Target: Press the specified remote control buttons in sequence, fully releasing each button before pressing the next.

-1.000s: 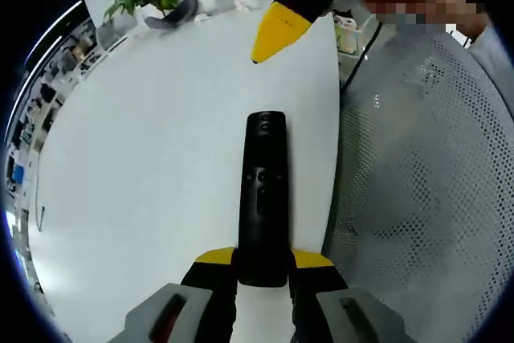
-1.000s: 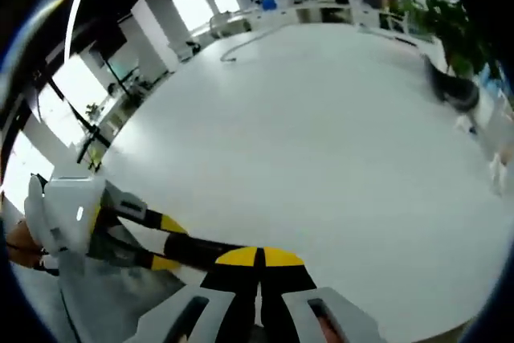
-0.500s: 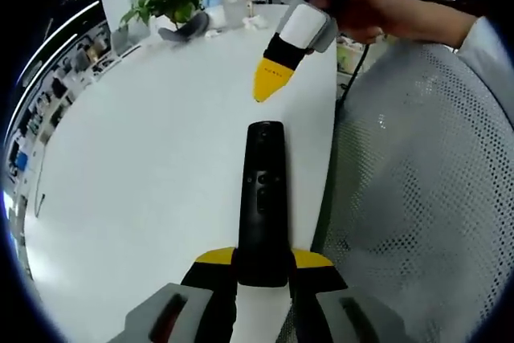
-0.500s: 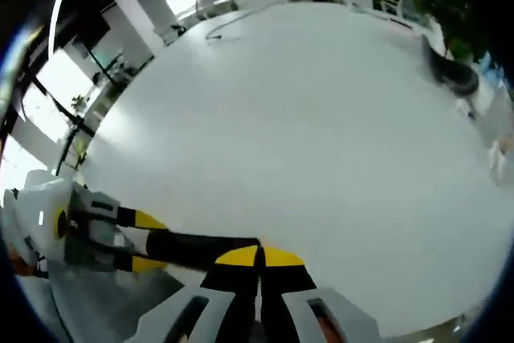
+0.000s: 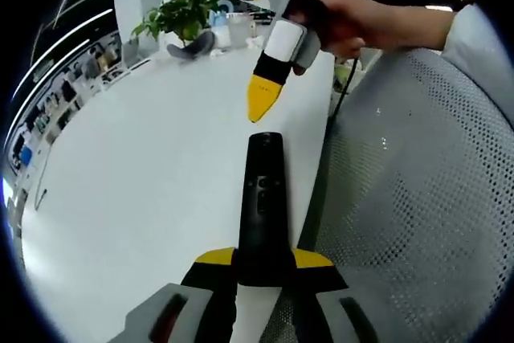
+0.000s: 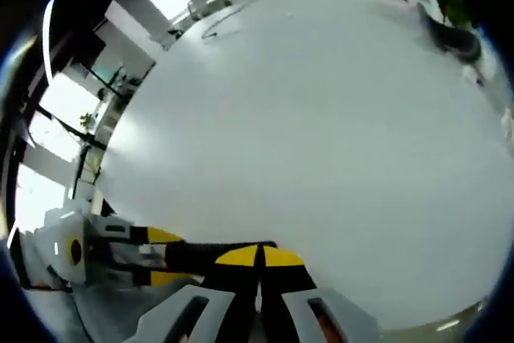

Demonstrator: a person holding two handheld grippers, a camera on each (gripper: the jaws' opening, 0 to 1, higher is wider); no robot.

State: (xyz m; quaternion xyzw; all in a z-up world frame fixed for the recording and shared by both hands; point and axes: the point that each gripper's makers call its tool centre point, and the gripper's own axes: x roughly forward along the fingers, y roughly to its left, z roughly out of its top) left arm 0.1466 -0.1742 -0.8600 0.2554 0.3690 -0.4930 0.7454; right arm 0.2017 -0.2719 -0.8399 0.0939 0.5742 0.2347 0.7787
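A black remote control point(image 5: 261, 198) points away from me in the left gripper view, its near end clamped in my left gripper point(image 5: 263, 261). It hovers over the edge of a white table point(image 5: 144, 166). My right gripper point(image 5: 262, 100), jaws shut to a yellow point, hangs just above the remote's far end, held by a person's hand point(image 5: 341, 18). In the right gripper view my right gripper point(image 6: 259, 256) is shut with nothing between its jaws, and the remote point(image 6: 217, 252) lies right behind its tips, with the left gripper point(image 6: 157, 256) holding it at the lower left.
A potted plant point(image 5: 183, 14), a dark object point(image 5: 191, 44) and small items stand at the table's far end. A grey mesh chair back point(image 5: 409, 190) is at the right. A thin cable point(image 6: 221, 30) lies on the far table point(image 6: 321, 118).
The right gripper has come down and closer to the remote's far end. Both views have tilted, so the table has shifted in frame. The left gripper keeps its hold.
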